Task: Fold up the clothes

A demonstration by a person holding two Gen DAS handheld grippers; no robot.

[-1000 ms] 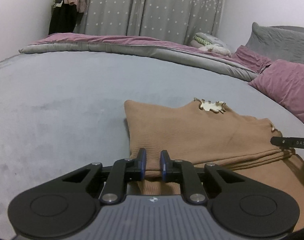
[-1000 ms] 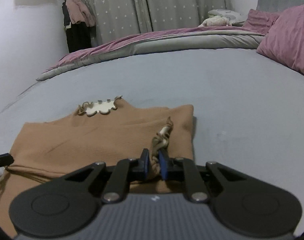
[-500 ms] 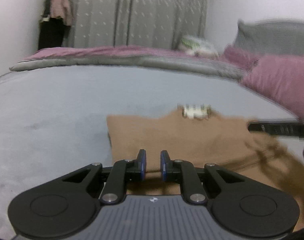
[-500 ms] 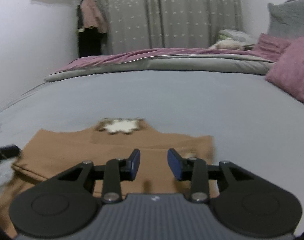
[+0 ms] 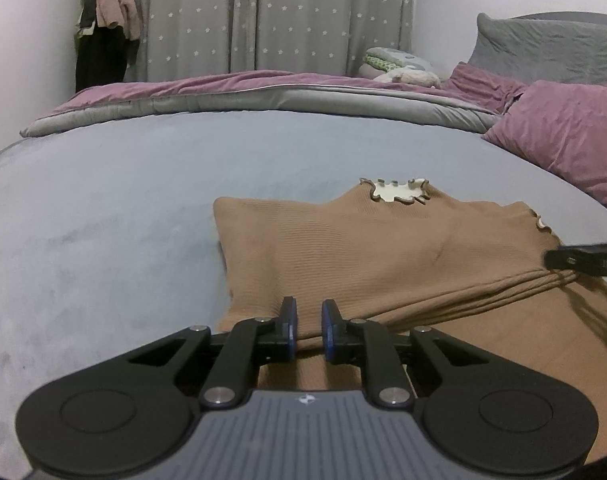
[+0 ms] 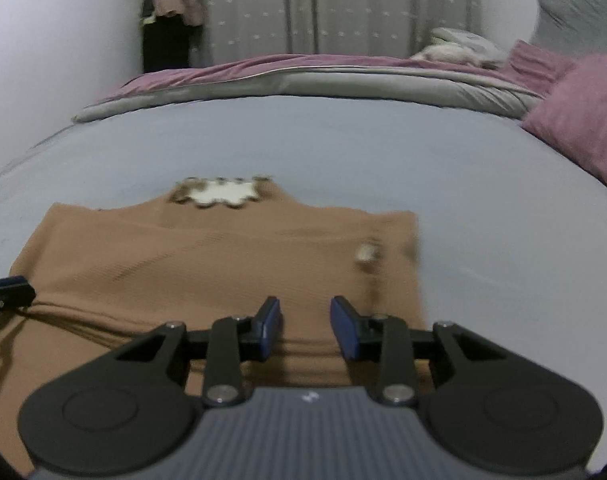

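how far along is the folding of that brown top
Done: the tan ribbed knit top lies on the grey bedsheet with one fold already over it. In hand: left tongs nearly closed around the folded edge; right tongs open above it. Left: apparently further folds.
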